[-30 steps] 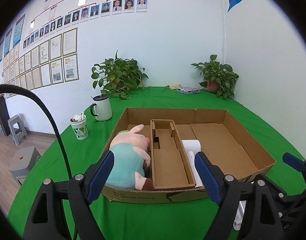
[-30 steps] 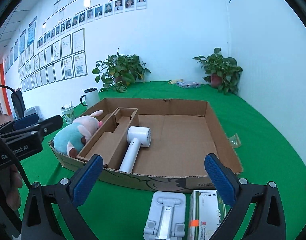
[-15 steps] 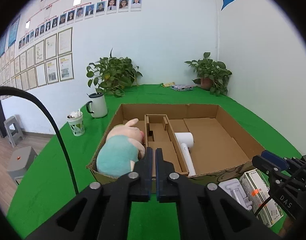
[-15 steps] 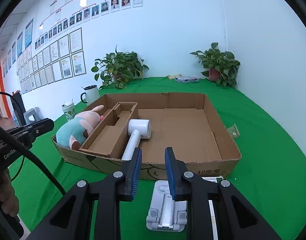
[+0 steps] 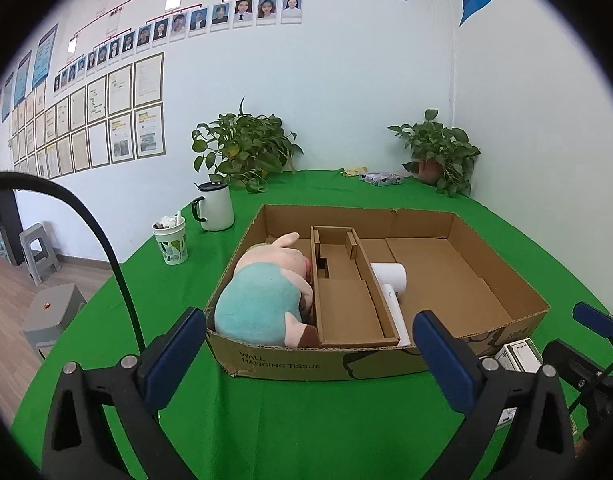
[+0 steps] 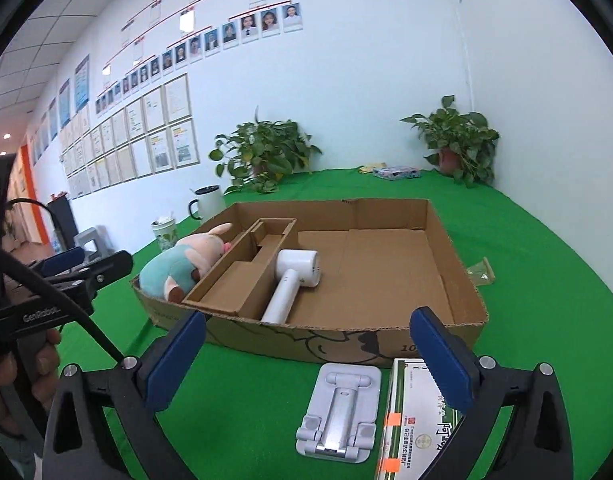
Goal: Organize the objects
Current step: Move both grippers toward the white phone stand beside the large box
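- Step in hand: you are at the approach stage. Two items lie outside the cardboard box [image 6: 462,280], on the green surface [image 6: 234,396] near its front edge; neither is picked up yet.
- Left hand-held gripper [image 5: 314,356]: its jaws have just been opening and stand spread wide, nothing between the pads. It hangs before the box's near wall, on the plush toy's side.
- Right hand-held gripper [image 6: 306,356]: its jaws have likewise just been opening, wide apart and empty. It hangs over the two loose items.
- Already in the box: plush toy [image 5: 262,296] in the left compartment, against the cardboard insert [image 5: 346,292]; white hair dryer [image 6: 294,284] just right of the insert. The right half of the box floor is bare.
- Loose items: white folding stand [image 6: 338,416] and green-and-white carton [image 6: 418,424], side by side, just outside the box's near wall.
- Next move, in my judgement: lower your right gripper over the stand or the carton, straddle its narrow sides, close, then lift it over the near wall onto the bare floor.
- Caution: the stand lies flat and low, so the pads must come down close to the cloth.
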